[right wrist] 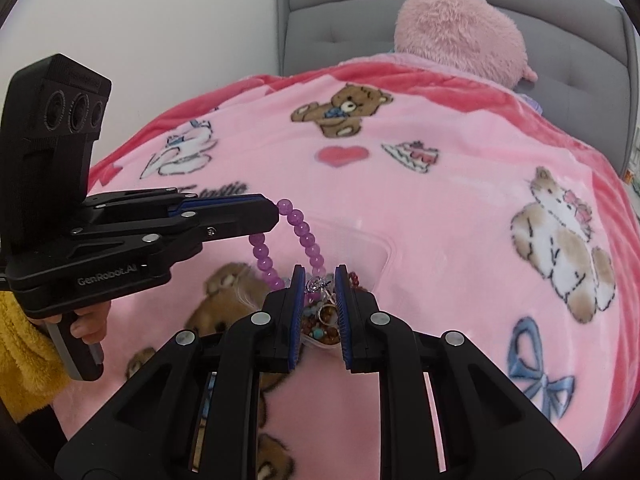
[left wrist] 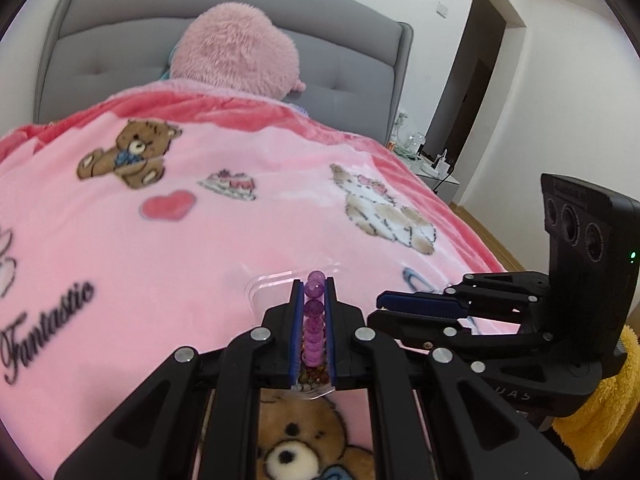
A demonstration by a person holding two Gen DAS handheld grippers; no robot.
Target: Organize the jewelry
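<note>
My left gripper (left wrist: 314,284) is shut on a purple bead bracelet (left wrist: 313,320) and holds it up in a loop; the bracelet (right wrist: 304,236) hangs from that gripper (right wrist: 276,212) in the right wrist view. Under it a clear plastic box (right wrist: 372,252) lies on the pink blanket, holding mixed jewelry (right wrist: 324,320): brown and red beads, a turquoise piece, a ring. My right gripper (right wrist: 318,276) sits over the box with its jaws narrowly apart around a small silver piece (right wrist: 316,285). It also shows at the right of the left wrist view (left wrist: 380,304).
A pink blanket (left wrist: 240,232) with bears covers the bed. A pink plush pillow (left wrist: 236,48) leans on the grey headboard (left wrist: 100,52). A nightstand (left wrist: 432,168) with small items and a doorway (left wrist: 472,92) are at the right.
</note>
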